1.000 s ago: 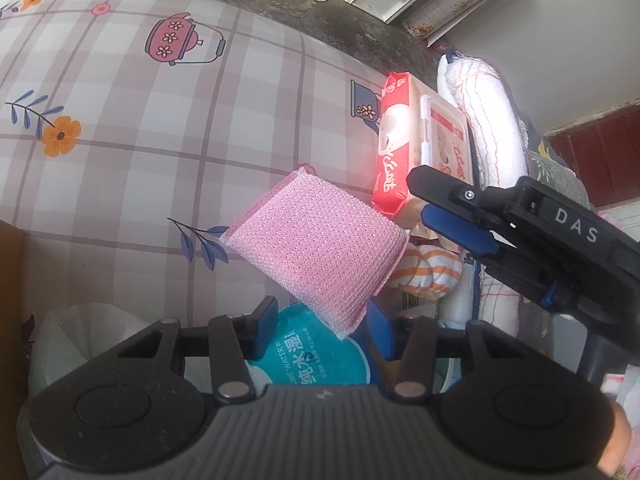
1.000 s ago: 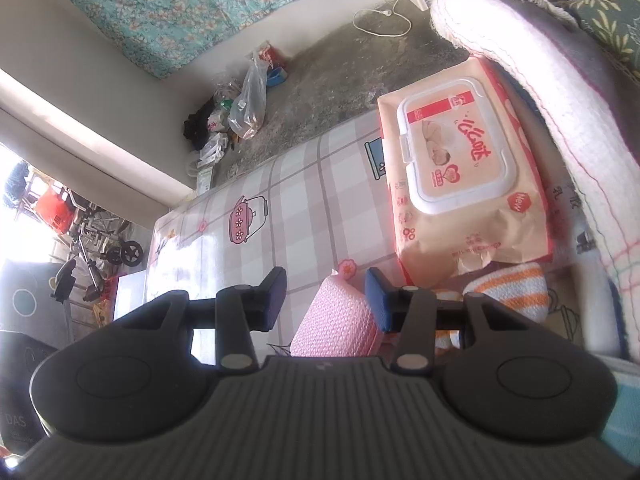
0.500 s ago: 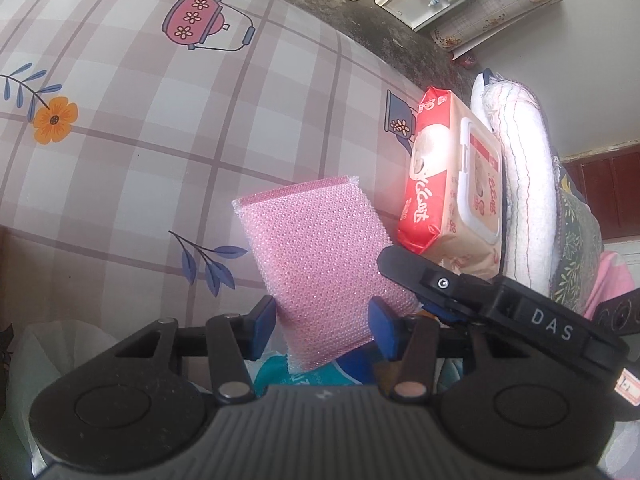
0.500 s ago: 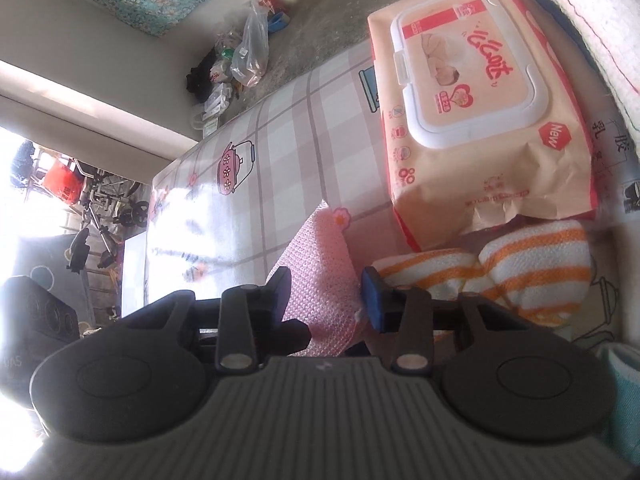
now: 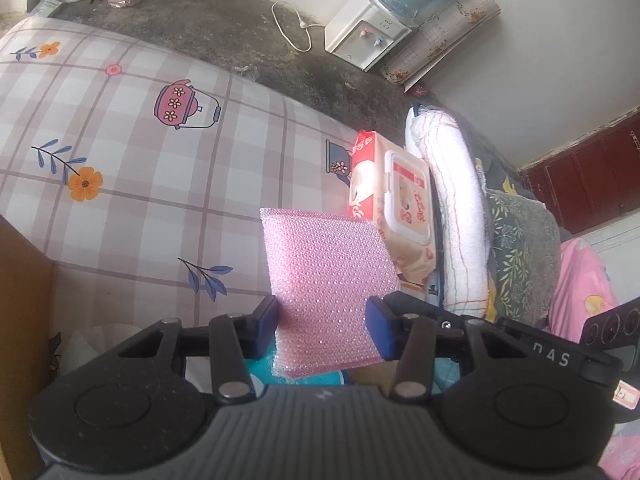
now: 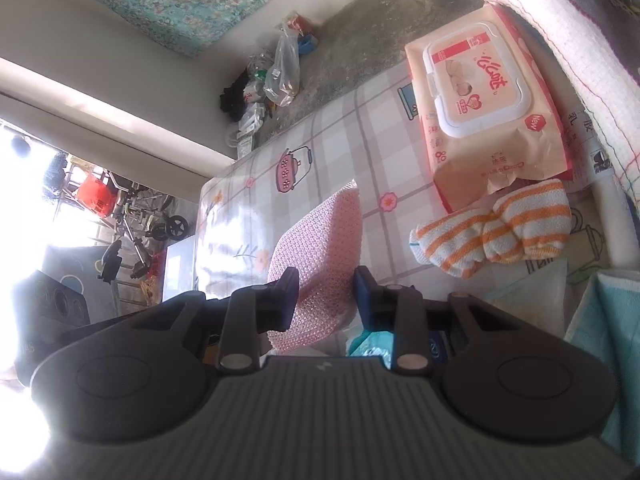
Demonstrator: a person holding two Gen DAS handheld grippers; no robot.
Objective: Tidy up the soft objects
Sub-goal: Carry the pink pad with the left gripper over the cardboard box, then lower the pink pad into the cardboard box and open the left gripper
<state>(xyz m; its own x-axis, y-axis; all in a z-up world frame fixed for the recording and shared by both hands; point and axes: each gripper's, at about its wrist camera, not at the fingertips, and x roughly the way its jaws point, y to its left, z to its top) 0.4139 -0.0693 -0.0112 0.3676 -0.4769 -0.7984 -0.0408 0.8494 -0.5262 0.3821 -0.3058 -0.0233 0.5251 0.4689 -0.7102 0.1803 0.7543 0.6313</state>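
Observation:
A pink mesh sponge sits between the fingers of my left gripper, which is shut on its sides and holds it above the checked tablecloth. The same sponge shows edge-on in the right wrist view, between the fingers of my right gripper, which also closes on it. The right gripper's body reaches in at the lower right of the left wrist view. An orange-striped cloth lies on the table beside a wet-wipes pack.
A folded white blanket and patterned bedding lie right of the wipes. A teal packet lies under the grippers. A cardboard box wall stands at the left. A water dispenser stands on the floor beyond.
The sponge has turned more upright and risen with the left gripper. The right gripper has come in from the right and closed onto the sponge.

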